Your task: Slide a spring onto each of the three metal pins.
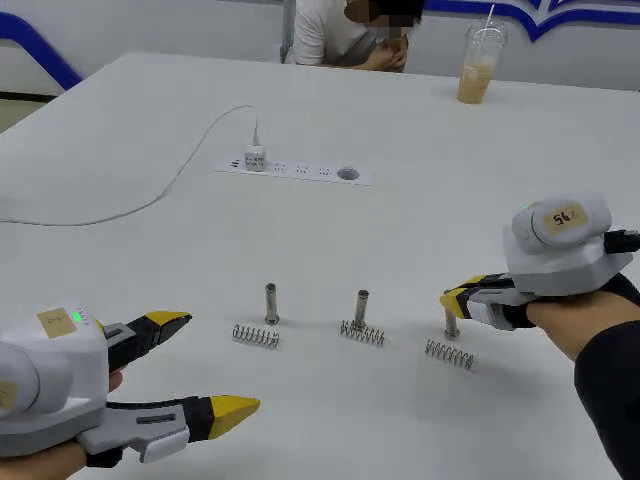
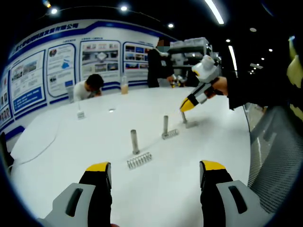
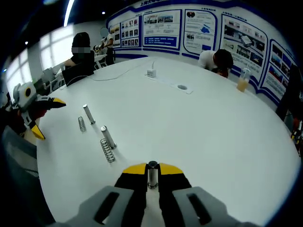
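Note:
Three short metal pins stand upright in a row on the white table: left pin (image 1: 271, 302), middle pin (image 1: 361, 308), right pin (image 1: 452, 324). A spring lies flat in front of each: left spring (image 1: 256, 336), middle spring (image 1: 362, 333), right spring (image 1: 449, 354). My right gripper (image 1: 456, 297) is shut on the top of the right pin (image 3: 152, 174), which shows between its yellow tips. My left gripper (image 1: 200, 365) is open and holds nothing, near the table's front, left of the left spring (image 2: 139, 161). The left pin (image 2: 135, 142) stands just beyond that spring.
A white power strip (image 1: 295, 169) with a plugged charger and a cable running off to the left lies mid-table. An iced drink cup (image 1: 480, 65) stands at the far edge, beside a seated person (image 1: 345, 35). Other people stand in the room behind.

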`<state>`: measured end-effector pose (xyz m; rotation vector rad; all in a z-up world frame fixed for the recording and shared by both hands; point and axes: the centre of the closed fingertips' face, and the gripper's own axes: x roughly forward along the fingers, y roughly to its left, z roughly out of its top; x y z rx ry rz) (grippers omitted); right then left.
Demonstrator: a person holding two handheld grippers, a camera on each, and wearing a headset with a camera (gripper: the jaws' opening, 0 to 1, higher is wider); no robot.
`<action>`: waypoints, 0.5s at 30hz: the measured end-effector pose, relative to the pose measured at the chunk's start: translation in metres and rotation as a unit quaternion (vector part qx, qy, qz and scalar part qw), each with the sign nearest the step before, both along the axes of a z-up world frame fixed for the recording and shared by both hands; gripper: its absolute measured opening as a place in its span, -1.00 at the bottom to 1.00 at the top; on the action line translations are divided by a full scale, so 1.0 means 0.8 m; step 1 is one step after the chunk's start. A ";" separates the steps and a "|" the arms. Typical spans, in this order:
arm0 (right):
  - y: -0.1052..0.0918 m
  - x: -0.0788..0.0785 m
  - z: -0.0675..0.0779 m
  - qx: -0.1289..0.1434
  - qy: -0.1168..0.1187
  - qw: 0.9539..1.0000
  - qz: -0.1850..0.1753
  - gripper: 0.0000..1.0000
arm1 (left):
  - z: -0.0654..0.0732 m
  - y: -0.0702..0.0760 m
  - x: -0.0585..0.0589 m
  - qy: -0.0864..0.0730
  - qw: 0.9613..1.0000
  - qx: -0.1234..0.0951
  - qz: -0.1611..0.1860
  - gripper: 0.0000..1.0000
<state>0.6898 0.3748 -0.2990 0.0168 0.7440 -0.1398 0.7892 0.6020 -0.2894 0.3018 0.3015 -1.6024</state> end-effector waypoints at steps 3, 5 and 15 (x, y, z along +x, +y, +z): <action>0.001 -0.003 0.000 -0.001 0.002 1.000 0.003 -0.81 | -0.001 0.000 0.001 0.000 1.000 0.001 0.000 0.55; 0.002 -0.005 0.001 -0.002 0.004 1.000 0.004 -0.81 | -0.001 0.000 0.000 0.000 1.000 0.000 0.001 0.55; 0.003 -0.014 -0.004 -0.001 0.010 1.000 0.004 -0.81 | -0.002 0.000 -0.002 0.001 1.000 0.000 0.000 0.55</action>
